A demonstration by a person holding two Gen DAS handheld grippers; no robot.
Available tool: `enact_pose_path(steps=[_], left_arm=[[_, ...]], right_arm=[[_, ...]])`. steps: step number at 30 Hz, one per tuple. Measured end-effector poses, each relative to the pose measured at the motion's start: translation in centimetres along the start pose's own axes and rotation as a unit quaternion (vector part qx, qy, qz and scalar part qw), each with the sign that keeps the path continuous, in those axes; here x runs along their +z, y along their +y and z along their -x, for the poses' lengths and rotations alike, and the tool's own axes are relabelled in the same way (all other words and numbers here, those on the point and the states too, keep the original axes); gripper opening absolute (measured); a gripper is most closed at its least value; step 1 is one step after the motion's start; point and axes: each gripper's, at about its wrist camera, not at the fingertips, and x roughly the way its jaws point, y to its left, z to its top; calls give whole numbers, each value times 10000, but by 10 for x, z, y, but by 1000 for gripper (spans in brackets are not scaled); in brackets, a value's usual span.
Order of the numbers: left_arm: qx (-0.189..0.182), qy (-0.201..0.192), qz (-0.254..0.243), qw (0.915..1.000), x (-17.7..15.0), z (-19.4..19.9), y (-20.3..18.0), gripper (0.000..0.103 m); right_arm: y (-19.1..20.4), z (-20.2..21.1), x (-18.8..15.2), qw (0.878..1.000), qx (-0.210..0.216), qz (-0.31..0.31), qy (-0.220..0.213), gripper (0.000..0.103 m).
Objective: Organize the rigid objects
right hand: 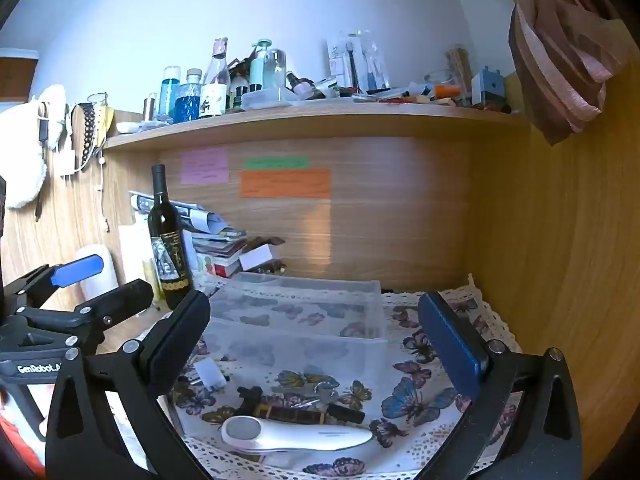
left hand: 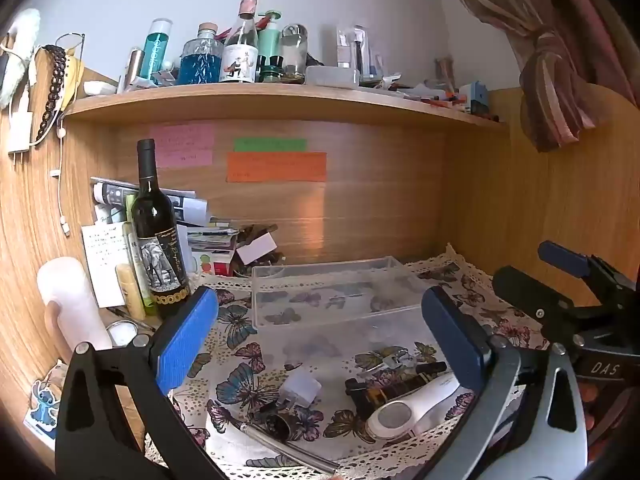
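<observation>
Plainly, both grippers hang above the butterfly-print cloth (right hand: 420, 396) with nothing between their fingers. The left gripper (left hand: 320, 336) has its blue pads spread wide apart, and the right gripper (right hand: 316, 344) is spread just as wide; each shows at the edge of the other's view.

On the cloth, near the cameras, lie the loose rigid things. A white handheld device (right hand: 296, 436) with a round grey face lies nearest, on its side. Just behind it, touching or nearly so, is a dark tortoiseshell hair clip (right hand: 292, 410), with a small metal key (right hand: 326, 390) at its far edge. Left of these sits a small white plug adapter (left hand: 300, 390), and nearer still a slim metal pen (left hand: 280, 446) beside a small dark cap-like piece (too blurred to name).

Beyond them, toward the wooden back panel, stand two clear plastic bins (left hand: 332, 296), side by side. A dark wine bottle (left hand: 158, 240) stands upright at far left.
</observation>
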Motion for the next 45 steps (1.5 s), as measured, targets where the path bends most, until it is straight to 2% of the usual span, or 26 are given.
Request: enact_pose_path(steps=[45], left_arm=[[-34, -100, -52, 9999, 0, 4, -8, 103]], right_arm=[[-1, 6, 1, 9997, -36, -214, -102, 103]])
